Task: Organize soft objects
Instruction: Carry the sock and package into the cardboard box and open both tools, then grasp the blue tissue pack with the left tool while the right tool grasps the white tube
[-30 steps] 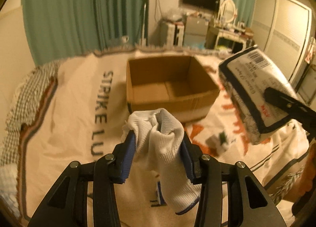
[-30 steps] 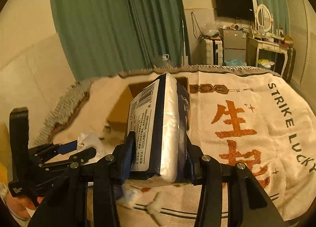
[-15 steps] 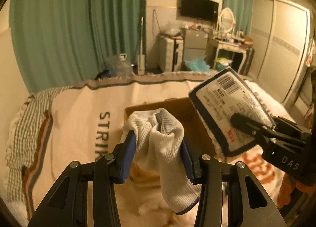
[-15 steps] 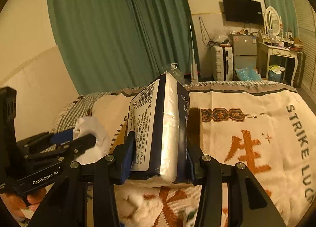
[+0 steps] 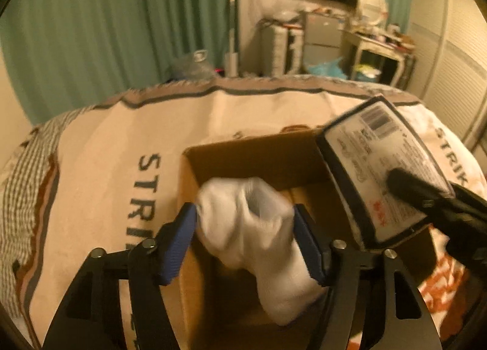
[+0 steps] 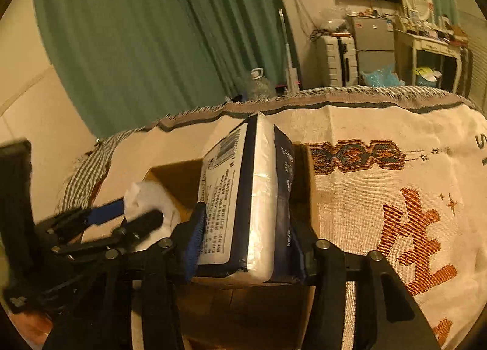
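- Left claw (image 5: 245, 243) grips a white sock (image 5: 258, 234) above the open cardboard box (image 5: 252, 152) on the bed's blanket (image 5: 100, 152).
- Right claw (image 6: 248, 246) clamps a tissue pack (image 6: 243, 198) over the same box.
- Only the right wrist view shows the pack's clear side; the left wrist view shows its barcode face.

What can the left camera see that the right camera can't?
Only the left wrist view shows the sock's hanging toe and the "STRIKE" letters beside the box. Only the right wrist view shows the orange symbol on the blanket and the pack's clear side. Both show the sock in the left gripper, the pack in the right gripper, both held over the box, plus the green curtains.
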